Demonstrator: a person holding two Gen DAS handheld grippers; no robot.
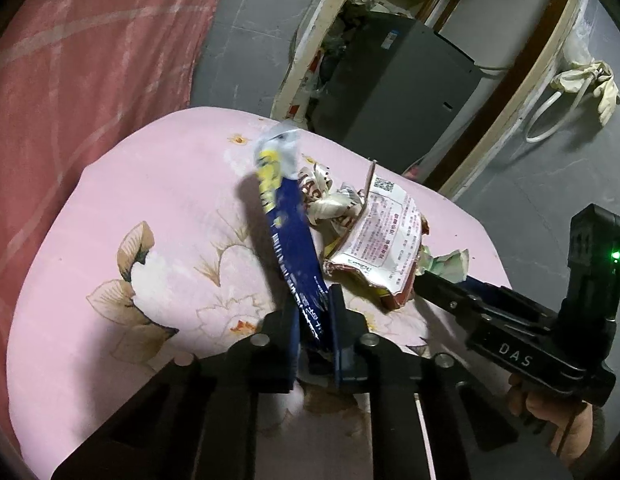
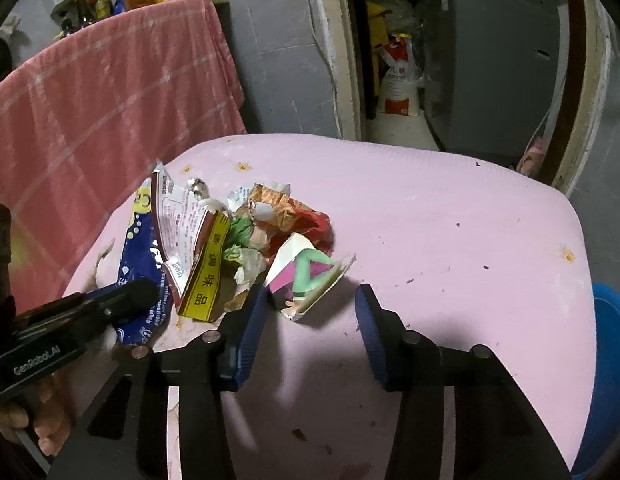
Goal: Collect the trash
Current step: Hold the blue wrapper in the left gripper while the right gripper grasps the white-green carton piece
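Trash is lying heaped near the middle of the pink floral surface (image 2: 450, 208): a long blue-and-yellow wrapper (image 1: 292, 248), a torn white printed packet (image 1: 384, 240) with a brown-yellow strip, crumpled bits, and a small white carton (image 2: 306, 276) with green and magenta print. The left gripper (image 1: 314, 312) is pinching the blue wrapper's near end, lifting it at a tilt. The right gripper (image 2: 310, 308) fingers are standing spread, the carton sitting between them against the left finger (image 2: 250, 328).

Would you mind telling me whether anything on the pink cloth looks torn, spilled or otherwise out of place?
Yes. A heap of crumpled wrappers sits on the pink cloth, among them a torn-open seasoning packet and a crushed carton. Dark crumbs and stains dot the cloth to the right of the heap.
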